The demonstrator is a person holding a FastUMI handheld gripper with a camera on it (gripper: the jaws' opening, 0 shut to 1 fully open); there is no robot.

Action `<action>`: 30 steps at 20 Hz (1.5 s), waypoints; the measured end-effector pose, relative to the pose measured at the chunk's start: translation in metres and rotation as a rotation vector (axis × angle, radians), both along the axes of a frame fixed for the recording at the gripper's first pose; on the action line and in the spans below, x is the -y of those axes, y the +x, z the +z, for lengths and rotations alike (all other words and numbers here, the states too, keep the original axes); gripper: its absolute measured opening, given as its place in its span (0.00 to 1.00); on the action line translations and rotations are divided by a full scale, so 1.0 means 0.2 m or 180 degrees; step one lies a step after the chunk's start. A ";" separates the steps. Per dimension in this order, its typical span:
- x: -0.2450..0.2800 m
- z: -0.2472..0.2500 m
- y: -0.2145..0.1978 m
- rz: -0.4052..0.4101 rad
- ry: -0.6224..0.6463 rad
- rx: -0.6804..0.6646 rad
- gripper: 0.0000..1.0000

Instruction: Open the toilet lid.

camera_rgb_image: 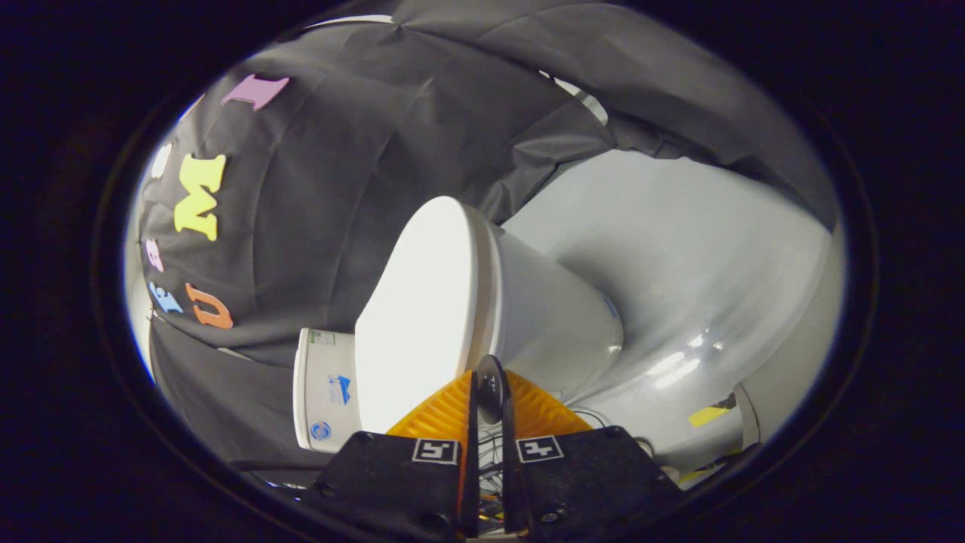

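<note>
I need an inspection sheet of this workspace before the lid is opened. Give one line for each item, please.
Surface: glossy grey floor, with light glare on it.
Job's things: white toilet lid lies flat against the toilet bowl, not yet raised; the tank is behind it.
Clutter: one strip of yellow tape on the floor.
Grippers: gripper has its tips at the lid's front edge; the jaws stand close together, and contact with the lid cannot be judged.
Cables: thin wires between the fingers, near the gripper body.
Surroundings: black cloth wall behind the toilet.
</note>
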State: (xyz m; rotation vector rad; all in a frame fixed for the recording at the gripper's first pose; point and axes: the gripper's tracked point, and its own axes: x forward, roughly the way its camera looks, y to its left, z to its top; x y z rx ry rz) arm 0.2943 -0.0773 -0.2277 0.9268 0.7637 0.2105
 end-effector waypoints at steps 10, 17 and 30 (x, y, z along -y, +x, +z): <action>-0.09 0.25 -0.02 -0.0083 0.0047 0.0209 0.11; -0.18 0.50 -0.07 0.0055 -0.0091 0.0374 0.11; -0.52 0.95 -0.12 0.0420 -0.0416 0.0792 0.11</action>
